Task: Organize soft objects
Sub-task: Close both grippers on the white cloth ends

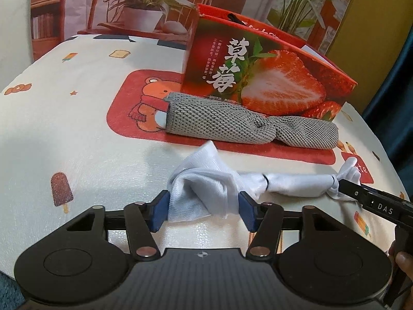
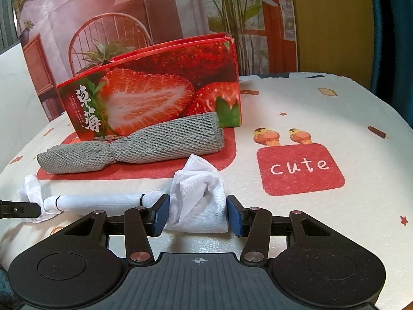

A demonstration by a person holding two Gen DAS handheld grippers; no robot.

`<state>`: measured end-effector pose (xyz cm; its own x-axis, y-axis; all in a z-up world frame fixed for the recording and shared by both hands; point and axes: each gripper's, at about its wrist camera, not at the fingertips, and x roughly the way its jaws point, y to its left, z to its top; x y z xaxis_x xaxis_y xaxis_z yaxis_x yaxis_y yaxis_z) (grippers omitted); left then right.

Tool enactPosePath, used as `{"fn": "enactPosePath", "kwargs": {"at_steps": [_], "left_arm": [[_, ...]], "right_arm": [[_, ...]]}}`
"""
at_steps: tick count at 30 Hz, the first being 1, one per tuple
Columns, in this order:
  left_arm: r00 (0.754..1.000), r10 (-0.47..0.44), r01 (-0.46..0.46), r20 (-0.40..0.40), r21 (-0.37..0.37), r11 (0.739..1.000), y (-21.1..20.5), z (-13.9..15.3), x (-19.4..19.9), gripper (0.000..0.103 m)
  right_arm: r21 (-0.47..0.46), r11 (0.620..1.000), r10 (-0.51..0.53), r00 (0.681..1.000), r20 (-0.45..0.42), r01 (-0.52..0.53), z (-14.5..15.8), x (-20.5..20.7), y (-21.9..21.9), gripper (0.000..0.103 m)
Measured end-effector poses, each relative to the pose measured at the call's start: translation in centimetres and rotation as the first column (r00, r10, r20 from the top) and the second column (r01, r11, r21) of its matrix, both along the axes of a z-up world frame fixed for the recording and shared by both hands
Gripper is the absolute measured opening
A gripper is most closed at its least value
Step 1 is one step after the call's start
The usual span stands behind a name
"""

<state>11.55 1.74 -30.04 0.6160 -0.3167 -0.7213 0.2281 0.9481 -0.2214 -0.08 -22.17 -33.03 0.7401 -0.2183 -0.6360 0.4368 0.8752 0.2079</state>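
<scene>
A white cloth [image 1: 204,191] rolled and tied with two black bands lies on the table. Its left end sits between the blue pads of my left gripper [image 1: 202,210], whose jaws stand wide and touch the cloth lightly. Its other end [image 2: 198,196] sits the same way between the wide pads of my right gripper [image 2: 197,217]. In each view the other gripper's black tip [image 1: 346,188] [image 2: 31,210] reaches the cloth's far end. A grey knitted cloth [image 1: 247,126] [image 2: 134,144], twisted in the middle, lies behind the white one.
A red strawberry box [image 1: 258,77] [image 2: 155,95] stands open just behind the grey cloth. The table wears a white printed cover [image 1: 77,129] with a red patch reading "cute" [image 2: 299,168]. A backdrop picture hangs behind the table.
</scene>
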Motion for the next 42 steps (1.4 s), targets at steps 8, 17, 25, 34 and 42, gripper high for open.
{"fn": "enactPosePath", "kwargs": {"at_steps": [8,17,25,34,42], "left_arm": [[0.999,0.037,-0.037,-0.005,-0.004,0.999,0.7,0.0,0.5,0.018],[0.998,0.052,-0.051,0.035,-0.023,0.998,0.8,1.0,0.3,0.013],[0.99,0.056,-0.049,0.13,-0.05,0.998,1.1,3.4,-0.5,0.009],[0.99,0.034,-0.022,0.135,-0.087,0.996,1.1,4.3,-0.7,0.008],[0.99,0.123,-0.114,0.073,-0.118,0.986,2.6,2.9,0.3,0.067]], "right_arm": [[0.014,0.999,0.043,0.999,0.01,-0.043,0.1,0.2,0.3,0.025],[0.0,0.998,0.061,0.998,0.032,-0.061,0.9,0.0,0.9,0.011],[-0.056,0.996,0.071,0.994,0.08,-0.067,3.7,-0.2,1.5,0.009],[-0.105,0.992,0.086,0.99,0.114,-0.074,6.1,0.0,2.0,0.009],[-0.061,0.997,0.052,0.997,0.054,-0.049,3.7,0.0,1.5,0.009]]}}
